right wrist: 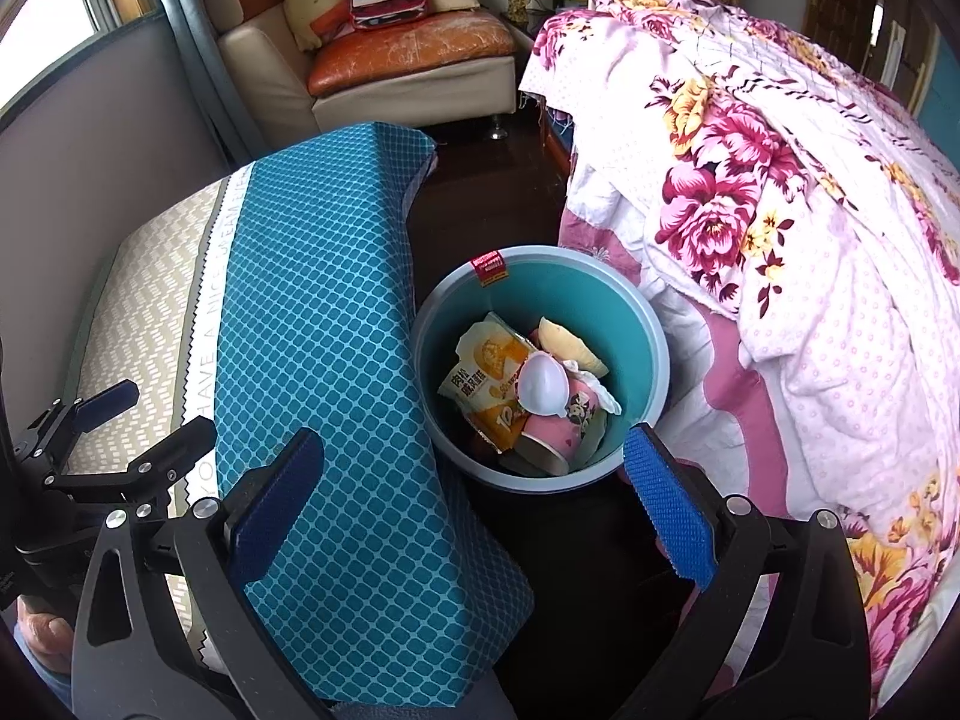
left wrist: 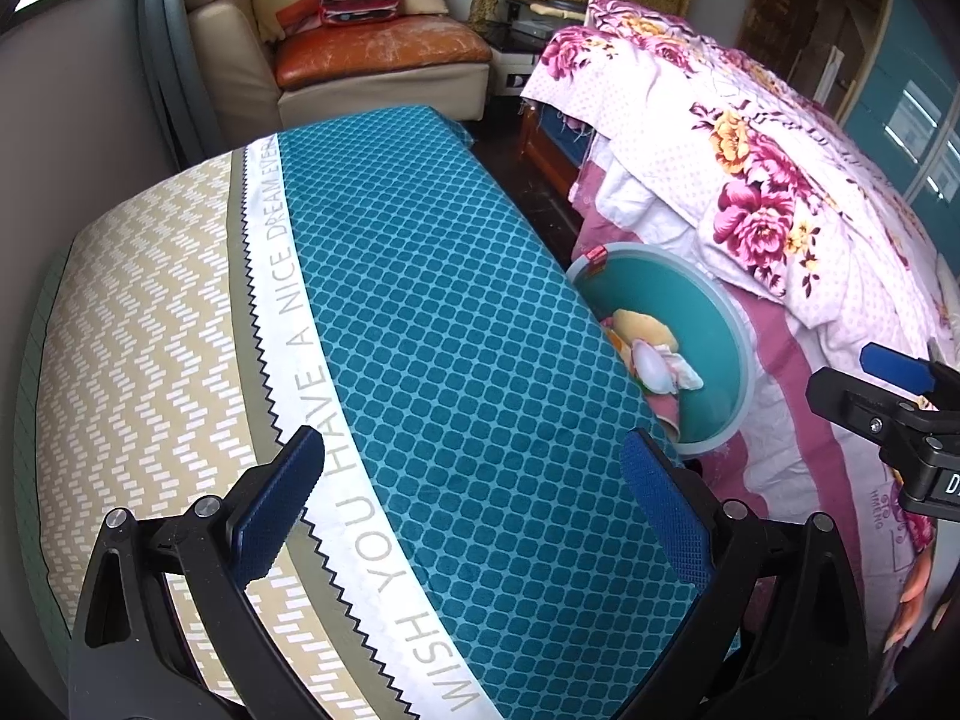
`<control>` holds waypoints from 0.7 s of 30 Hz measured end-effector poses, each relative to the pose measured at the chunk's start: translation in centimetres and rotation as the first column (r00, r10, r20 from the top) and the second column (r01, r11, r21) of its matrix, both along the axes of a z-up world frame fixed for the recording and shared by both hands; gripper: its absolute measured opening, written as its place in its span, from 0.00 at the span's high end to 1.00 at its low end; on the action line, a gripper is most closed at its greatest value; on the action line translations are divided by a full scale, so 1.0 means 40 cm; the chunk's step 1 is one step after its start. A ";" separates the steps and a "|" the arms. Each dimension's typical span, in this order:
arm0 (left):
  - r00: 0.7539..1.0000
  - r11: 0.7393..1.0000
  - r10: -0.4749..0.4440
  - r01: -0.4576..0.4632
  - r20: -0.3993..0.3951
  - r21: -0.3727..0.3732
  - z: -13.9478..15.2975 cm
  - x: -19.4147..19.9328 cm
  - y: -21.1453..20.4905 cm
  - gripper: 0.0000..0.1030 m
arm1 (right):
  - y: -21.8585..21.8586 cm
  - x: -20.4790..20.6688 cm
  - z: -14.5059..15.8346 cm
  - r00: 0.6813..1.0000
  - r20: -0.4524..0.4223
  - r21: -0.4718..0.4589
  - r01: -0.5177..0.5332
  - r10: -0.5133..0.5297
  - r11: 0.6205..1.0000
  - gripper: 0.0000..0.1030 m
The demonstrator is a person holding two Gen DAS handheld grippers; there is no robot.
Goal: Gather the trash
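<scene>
A teal trash bin [right wrist: 645,354] stands on the dark floor between the covered table and the bed. It holds a yellow snack wrapper [right wrist: 489,369], a white plastic spoon [right wrist: 540,387], a pink paper cup [right wrist: 555,435] and crumpled tissue. The bin also shows in the left wrist view [left wrist: 711,324], partly hidden by the table edge. My right gripper [right wrist: 474,501] is open and empty, just above and in front of the bin. My left gripper [left wrist: 474,501] is open and empty over the table; it also shows in the right wrist view [right wrist: 144,414].
A table with a teal and beige cloth [left wrist: 420,300] fills the left side. A bed with a floral pink quilt [right wrist: 780,210] is on the right. A beige armchair [right wrist: 384,66] with cushions stands at the back. The right gripper shows in the left wrist view [left wrist: 888,396].
</scene>
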State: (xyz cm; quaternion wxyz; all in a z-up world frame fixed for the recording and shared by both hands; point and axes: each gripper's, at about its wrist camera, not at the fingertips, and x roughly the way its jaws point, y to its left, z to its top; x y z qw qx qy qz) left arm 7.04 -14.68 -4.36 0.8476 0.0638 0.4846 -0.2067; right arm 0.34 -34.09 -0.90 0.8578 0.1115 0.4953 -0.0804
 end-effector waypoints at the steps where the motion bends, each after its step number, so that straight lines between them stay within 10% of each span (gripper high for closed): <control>1: 1.000 1.000 0.002 -0.002 -0.002 0.002 -0.004 0.002 0.001 0.04 | 0.000 0.003 -0.005 1.000 -0.005 -0.002 0.001 -0.001 1.000 0.07; 21: 0.998 0.999 0.018 -0.016 -0.052 0.039 -0.065 0.028 0.017 0.04 | -0.005 0.026 -0.064 0.999 -0.044 0.004 -0.006 0.006 1.000 0.07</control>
